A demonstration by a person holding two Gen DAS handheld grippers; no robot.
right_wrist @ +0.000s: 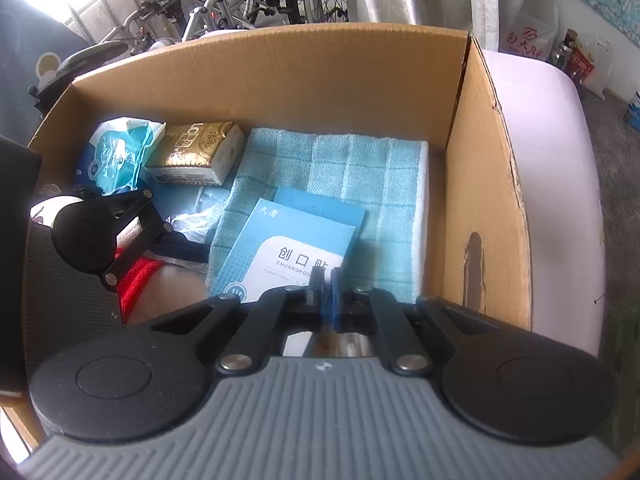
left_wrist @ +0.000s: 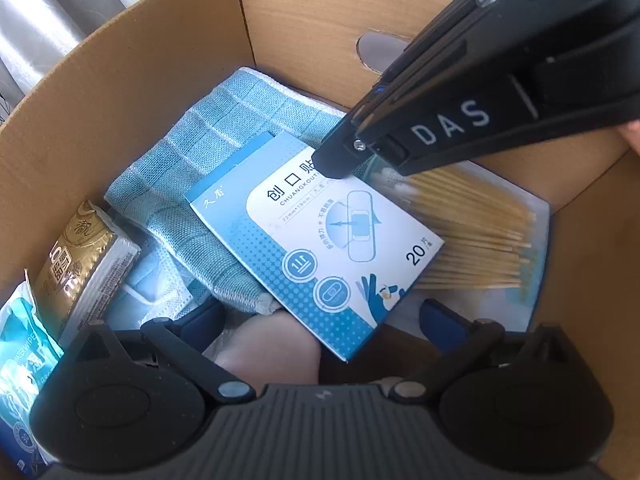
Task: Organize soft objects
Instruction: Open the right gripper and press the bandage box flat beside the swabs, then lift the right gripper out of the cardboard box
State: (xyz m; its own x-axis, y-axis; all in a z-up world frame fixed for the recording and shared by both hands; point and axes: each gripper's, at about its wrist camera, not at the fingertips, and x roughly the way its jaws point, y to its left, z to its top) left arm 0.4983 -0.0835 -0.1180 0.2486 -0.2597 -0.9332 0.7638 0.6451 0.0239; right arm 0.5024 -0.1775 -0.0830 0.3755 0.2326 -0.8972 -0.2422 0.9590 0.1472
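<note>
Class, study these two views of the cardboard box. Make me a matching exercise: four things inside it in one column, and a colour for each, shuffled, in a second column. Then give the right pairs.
Things:
1. towel
2. tissue pack
3. cotton swab sticks
4. bandage box

Descriptions:
A. gold wrapper
B. pale wooden yellow
C. plain light blue checked weave
D. blue and white, printed with the figure twenty

Pairs: 1-C, 2-A, 3-B, 4-D
</note>
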